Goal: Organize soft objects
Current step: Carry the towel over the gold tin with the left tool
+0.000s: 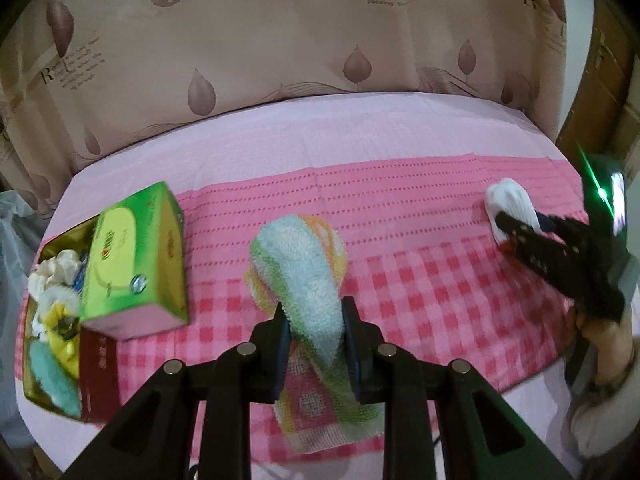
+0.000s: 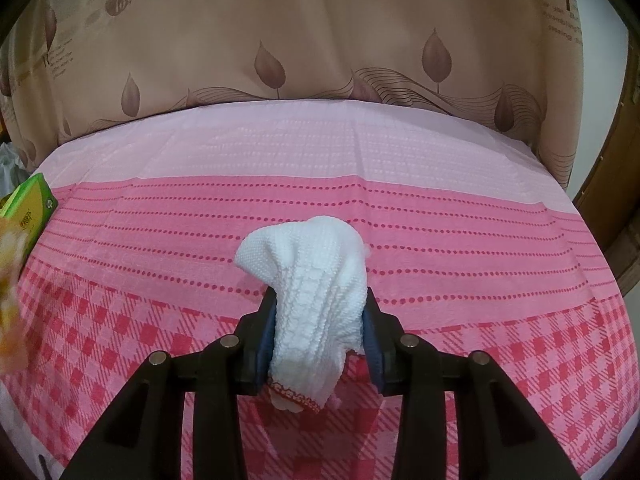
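Left claw [image 1: 316, 340]: clamped on a folded multicolour terry towel [image 1: 300, 276], centre bottom of the left wrist view; the towel rises from between the two pads toward mid-frame, and its lower end trails below the pads over the cloth.
Right claw [image 2: 320, 336]: clamped on a white knitted cloth [image 2: 316, 292], lower centre of the right wrist view; the knit bulges out ahead of the pads, and a red-patterned hem hangs below them.
Right claw in the left wrist view [image 1: 516, 232]: at the right edge, with the white knit at its tip.
Open box [image 1: 52, 360]: lower left of the left wrist view, holding several soft items.
Green tissue box [image 1: 136, 256]: leaning tilted on the open box.
Surface: pink checked tablecloth [image 2: 480, 240] over the tabletop.
Backdrop: tan leaf-print curtain [image 2: 320, 40] across the top.
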Demonstrator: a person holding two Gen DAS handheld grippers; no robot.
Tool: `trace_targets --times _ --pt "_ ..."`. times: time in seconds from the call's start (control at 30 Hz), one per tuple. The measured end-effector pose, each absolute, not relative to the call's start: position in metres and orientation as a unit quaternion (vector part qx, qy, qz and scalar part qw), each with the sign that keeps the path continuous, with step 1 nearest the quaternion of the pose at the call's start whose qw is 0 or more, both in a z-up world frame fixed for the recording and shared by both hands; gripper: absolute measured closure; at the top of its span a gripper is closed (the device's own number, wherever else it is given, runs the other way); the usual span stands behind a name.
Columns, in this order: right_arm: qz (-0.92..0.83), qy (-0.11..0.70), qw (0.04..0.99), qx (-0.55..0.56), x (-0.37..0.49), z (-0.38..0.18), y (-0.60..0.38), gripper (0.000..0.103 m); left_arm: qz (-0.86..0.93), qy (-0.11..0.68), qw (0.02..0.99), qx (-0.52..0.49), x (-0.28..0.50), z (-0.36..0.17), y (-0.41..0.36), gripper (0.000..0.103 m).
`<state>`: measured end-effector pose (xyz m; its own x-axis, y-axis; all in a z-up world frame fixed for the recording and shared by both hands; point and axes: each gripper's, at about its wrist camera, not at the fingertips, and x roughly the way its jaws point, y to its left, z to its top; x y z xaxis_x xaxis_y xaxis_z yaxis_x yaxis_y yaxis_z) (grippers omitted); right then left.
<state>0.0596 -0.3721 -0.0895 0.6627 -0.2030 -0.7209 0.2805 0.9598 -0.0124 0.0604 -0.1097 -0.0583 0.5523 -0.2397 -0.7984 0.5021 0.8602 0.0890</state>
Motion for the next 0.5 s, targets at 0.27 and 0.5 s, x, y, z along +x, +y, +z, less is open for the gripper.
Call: trace_targets --times 0.27,0.5 --pt "-0.133 0.388 0.910 0.051 0.059 -0.090 -0.371 0.067 -0.208 0.412 0.872 0.162 0.032 -0.050 -0.078 0.079" --pt "-0.133 0.389 0.910 0.050 0.059 -0.090 -0.368 0.066 -0.184 0.410 0.879 0.163 0.015 -0.045 -0.043 0.079"
